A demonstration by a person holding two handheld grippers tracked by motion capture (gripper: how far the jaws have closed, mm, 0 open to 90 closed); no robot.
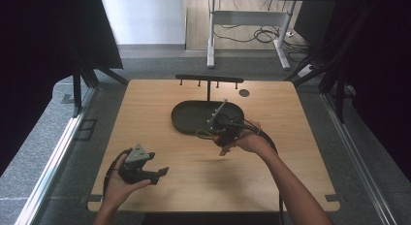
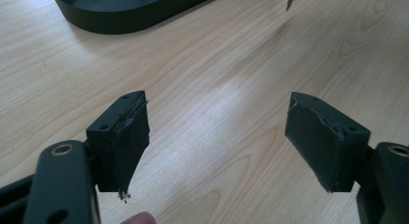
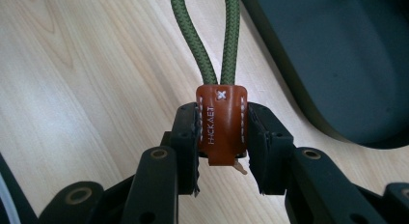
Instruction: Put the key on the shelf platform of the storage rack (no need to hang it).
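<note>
My right gripper [image 3: 222,137] is shut on a brown leather tab [image 3: 222,122], its jaws squeezing the tab from both sides. A green cord loop [image 3: 212,35] rises out of the tab. In the high view the right gripper [image 1: 220,133] is held above the table by the near edge of a black oval tray [image 1: 186,120], with the green cord [image 1: 202,134] sticking out to its left. My left gripper [image 1: 162,172] sits low at the front left of the table. Its jaws stand wide open over bare wood, and nothing lies between them in the left gripper view [image 2: 217,142].
The tray [image 3: 337,55] lies at mid-table, and a black stand with a crossbar of small pegs [image 1: 208,79] rises from it. A small dark disc [image 1: 244,93] lies at the back right. A desk frame and cables are on the floor beyond the table.
</note>
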